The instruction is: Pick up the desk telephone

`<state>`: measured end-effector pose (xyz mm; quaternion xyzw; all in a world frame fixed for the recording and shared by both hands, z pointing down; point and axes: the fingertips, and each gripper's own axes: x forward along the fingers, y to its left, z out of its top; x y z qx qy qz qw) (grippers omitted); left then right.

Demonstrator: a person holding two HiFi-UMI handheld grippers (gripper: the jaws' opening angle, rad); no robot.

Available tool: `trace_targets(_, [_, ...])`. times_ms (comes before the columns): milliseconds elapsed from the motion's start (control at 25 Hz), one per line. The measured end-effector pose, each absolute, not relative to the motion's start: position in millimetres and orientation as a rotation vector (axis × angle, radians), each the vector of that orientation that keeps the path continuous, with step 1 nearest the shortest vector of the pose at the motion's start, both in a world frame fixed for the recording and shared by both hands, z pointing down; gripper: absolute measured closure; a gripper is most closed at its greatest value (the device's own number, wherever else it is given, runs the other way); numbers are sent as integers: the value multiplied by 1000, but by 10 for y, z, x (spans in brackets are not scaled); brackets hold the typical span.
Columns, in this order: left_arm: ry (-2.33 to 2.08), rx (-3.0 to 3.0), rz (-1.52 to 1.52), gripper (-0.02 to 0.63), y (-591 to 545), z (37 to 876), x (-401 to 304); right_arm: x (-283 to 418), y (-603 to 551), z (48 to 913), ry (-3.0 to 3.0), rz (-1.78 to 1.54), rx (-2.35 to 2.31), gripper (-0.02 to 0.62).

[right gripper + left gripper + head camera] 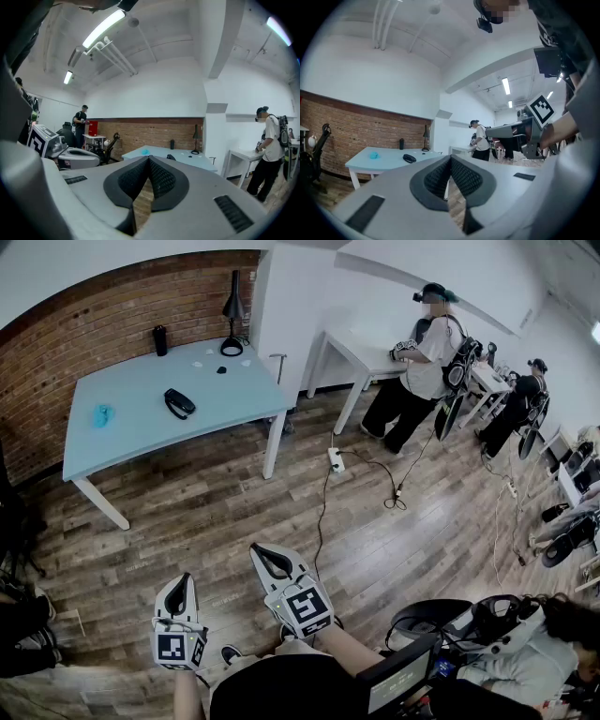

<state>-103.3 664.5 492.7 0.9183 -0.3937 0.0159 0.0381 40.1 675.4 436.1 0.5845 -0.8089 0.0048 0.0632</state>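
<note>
Well short of any grasp: desk telephone (178,403) lies on the far tabletop (122,427).
It seems to be the dark shape at eleven o'clock; left tongs (183,580) and right tongs (262,552), at six, are closed and empty. Next: approach, open one.

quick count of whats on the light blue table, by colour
black: 4 (desk telephone, lamp, bottle, small item)
blue: 1 (small object)
total: 5; pale specks by the lamp are too small to tell
</note>
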Motion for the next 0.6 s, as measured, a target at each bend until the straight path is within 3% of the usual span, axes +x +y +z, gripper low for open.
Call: trace_targets(600, [-1139,2862,126,581,6340,5069,-1834,-447,6549,4443,-2475,101,1763,580])
